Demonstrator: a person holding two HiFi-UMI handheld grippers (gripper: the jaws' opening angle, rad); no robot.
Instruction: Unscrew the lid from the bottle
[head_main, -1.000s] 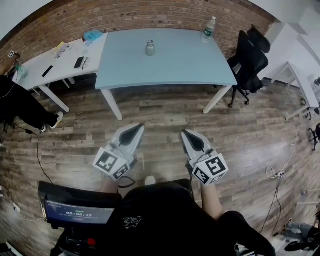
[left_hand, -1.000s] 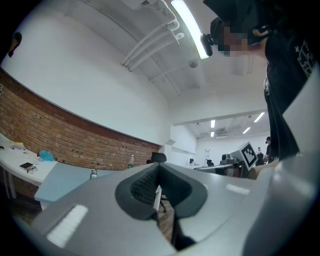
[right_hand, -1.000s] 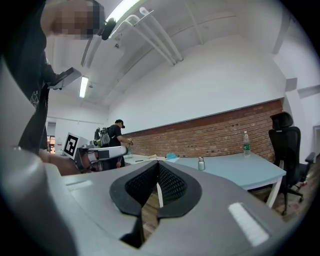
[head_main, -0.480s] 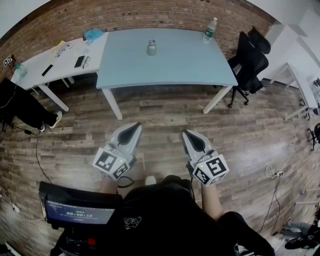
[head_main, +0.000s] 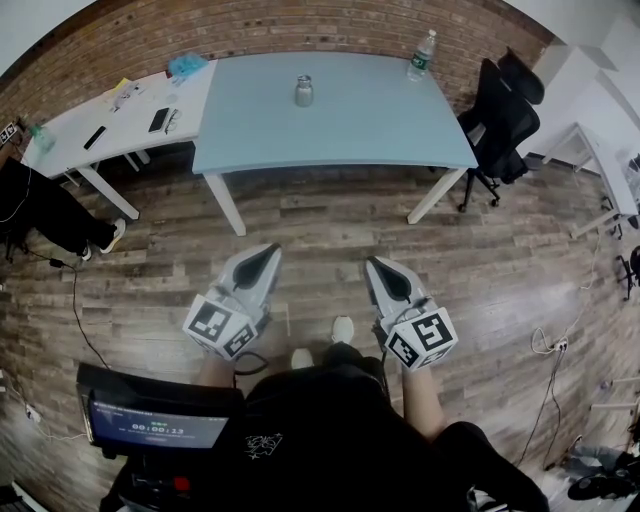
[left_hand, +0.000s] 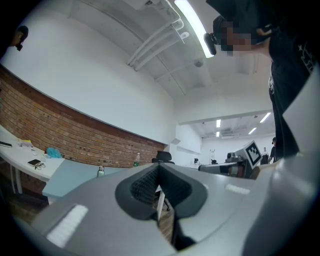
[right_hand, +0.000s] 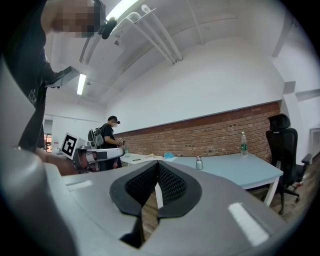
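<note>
Standing at twelve o'clock on the pale blue tabletop (head_main: 340, 130), one small metal bottle (head_main: 303, 91) is wearing its lid, contents hidden. One plastic bottle (head_main: 422, 55) with an unreadable green label is sitting at one o'clock. The left gripper (head_main: 270, 252) and right gripper (head_main: 374, 265) are hovering at six o'clock over the wooden floor (head_main: 320, 215), jaws clenched on nothing.
</note>
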